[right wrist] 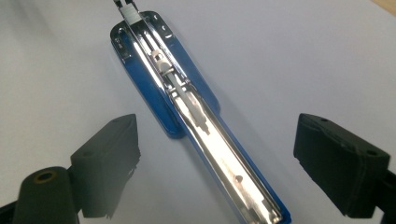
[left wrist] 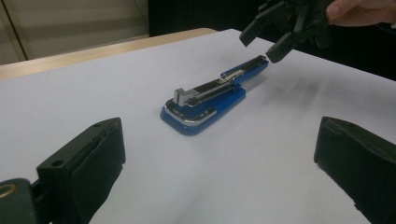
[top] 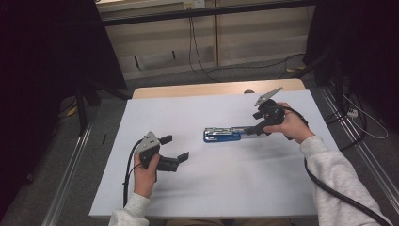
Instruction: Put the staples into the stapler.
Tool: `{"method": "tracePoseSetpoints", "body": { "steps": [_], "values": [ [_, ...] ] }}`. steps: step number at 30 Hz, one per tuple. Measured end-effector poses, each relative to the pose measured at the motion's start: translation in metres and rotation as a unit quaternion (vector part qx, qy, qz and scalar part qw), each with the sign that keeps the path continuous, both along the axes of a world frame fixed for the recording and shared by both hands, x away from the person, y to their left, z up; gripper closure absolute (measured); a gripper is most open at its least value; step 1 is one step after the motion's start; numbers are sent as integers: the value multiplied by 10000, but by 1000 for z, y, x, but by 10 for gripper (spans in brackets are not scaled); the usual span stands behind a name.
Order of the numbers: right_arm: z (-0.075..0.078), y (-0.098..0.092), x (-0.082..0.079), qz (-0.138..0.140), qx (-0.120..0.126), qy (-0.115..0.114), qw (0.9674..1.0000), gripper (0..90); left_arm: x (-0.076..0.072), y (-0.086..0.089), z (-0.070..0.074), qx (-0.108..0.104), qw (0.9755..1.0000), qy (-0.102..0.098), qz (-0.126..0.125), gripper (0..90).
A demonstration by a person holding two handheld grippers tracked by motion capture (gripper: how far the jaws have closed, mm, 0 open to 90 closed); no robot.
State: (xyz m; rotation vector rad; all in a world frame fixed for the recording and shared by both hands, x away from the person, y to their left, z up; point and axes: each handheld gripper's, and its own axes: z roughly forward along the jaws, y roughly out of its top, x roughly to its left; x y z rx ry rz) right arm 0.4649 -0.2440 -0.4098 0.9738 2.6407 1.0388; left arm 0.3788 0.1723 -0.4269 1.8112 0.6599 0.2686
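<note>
Closest thing in the right gripper view is the blue plastic stapler with its shiny metal staple channel flipped open (right wrist: 187, 116), lying flat on the white table sheet (top: 211, 183). The right gripper (top: 251, 130) has its jaws spread wide, straddling the stapler's far end without pinching it. The left gripper (top: 175, 148) is also spread, holding nothing, with the stapler well ahead of it. My worry: close on that slick, narrow rail off-centre and the whole stapler probably skids or twists away.
</note>
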Motion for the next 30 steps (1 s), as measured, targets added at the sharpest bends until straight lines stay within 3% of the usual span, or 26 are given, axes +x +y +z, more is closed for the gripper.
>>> {"method": "tracePoseSetpoints", "body": {
  "steps": [4, 12, 25, 28, 30],
  "values": [
    [-5, -7, -5, -115, -98, -73, 9999, 124, 4, -6, 0, 84, 10000, 16, -49, 21],
    [-15, -13, -17, -228, 27, -90, 9997, 114, 9, -14, 1, 65, 10000, -2, -48, 22],
    [-16, -35, -33, -619, 108, -167, 9979, 94, 26, -32, 0, 224, 9997, 100, -61, 22],
    [-15, -39, -34, -699, 244, -188, 9971, 89, 28, -34, -1, 209, 9997, 109, -90, 22],
    [-14, -40, -35, -729, 174, -234, 9969, 89, 30, -37, -2, 220, 9997, 125, -73, 22]
  ]
}}
